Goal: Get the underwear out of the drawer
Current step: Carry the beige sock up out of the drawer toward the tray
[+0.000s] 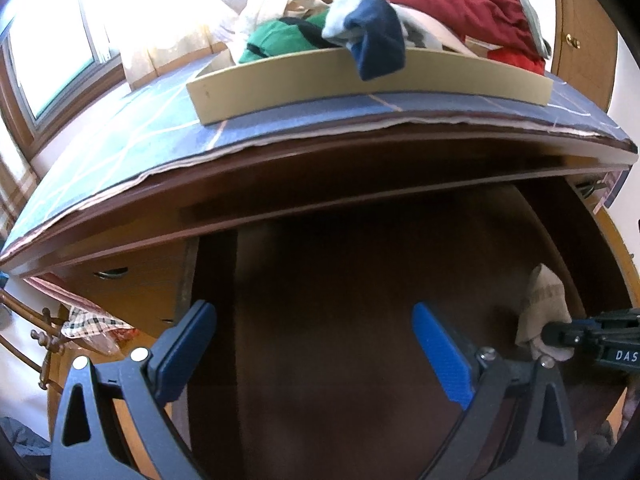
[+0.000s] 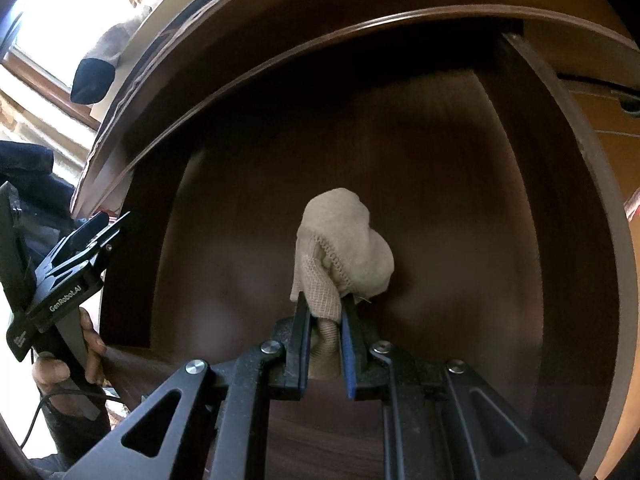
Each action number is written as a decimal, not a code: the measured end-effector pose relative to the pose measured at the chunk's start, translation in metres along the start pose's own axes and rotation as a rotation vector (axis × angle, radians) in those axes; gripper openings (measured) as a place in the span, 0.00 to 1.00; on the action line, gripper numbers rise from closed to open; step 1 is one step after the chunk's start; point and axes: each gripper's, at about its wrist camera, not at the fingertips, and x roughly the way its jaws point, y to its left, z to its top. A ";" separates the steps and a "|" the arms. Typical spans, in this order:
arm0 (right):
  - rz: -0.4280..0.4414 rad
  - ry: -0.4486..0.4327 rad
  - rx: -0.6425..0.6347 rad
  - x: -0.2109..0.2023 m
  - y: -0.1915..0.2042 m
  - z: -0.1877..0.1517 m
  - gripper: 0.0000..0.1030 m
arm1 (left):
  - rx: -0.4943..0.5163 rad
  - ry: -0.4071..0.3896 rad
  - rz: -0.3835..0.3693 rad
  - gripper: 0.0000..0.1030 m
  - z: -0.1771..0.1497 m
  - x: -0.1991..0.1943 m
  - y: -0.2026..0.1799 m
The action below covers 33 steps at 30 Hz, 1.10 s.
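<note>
Underwear: a small beige knit piece (image 2: 344, 248), bunched up, pinched at its lower end between the right gripper's blue pads; the rest of it stands up past the fingertips, over the drawer's floor.
Right gripper (image 2: 326, 308): jaws drawn close together and clamped on the underwear, pointing steeply down into the drawer.
Left gripper (image 1: 316, 320): jaws spread wide apart with nothing between them, held over the drawer's left part; the underwear (image 1: 544, 312) lies to its right, just ahead of its right finger.
Drawer (image 2: 460, 208): dark brown wood, pulled open below both tools; its floor shows bare around the cloth.
Tray (image 1: 360, 76): tan, on the blue-covered top ahead of and above the left gripper, heaped with red, green, blue and white clothes.
Hand (image 2: 90, 344): grips the left tool's handle, seen left of the right gripper.
</note>
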 end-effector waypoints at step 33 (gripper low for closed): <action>0.023 -0.249 -0.104 -0.113 0.023 0.003 0.14 | 0.065 -0.047 0.040 0.97 -0.006 -0.013 -0.010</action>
